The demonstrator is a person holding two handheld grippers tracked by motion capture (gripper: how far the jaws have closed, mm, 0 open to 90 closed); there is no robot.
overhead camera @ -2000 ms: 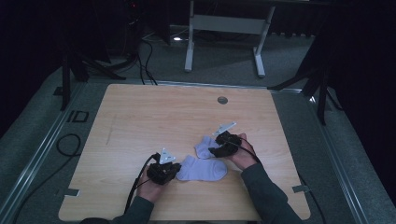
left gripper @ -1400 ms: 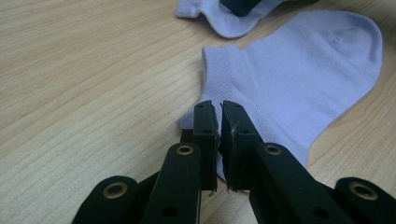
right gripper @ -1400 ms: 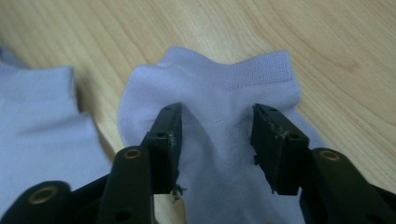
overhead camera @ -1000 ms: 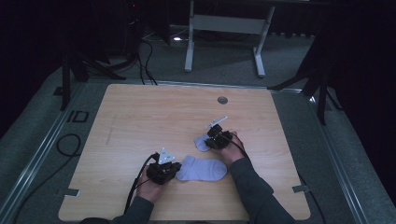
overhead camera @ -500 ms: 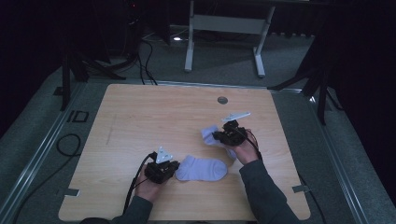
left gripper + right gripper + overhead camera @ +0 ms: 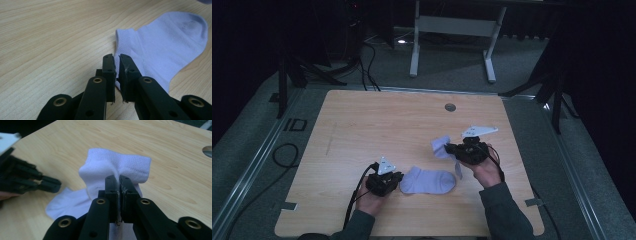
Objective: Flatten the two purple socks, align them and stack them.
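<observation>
Up and off to the side goes my right gripper (image 6: pixel 451 148), jaws clamped on the second sock (image 6: pixel 117 167), now clear of the surface (image 6: pixel 362 125). Left gripper (image 6: pixel 398 181) pins the flat sock (image 6: pixel 429 181) by its cuff, so they're separated, ready for pairing.

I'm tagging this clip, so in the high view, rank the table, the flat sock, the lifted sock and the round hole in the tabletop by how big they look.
1. table
2. flat sock
3. lifted sock, bunched in the right gripper and partly hidden, so its true size is unsure
4. round hole
</observation>
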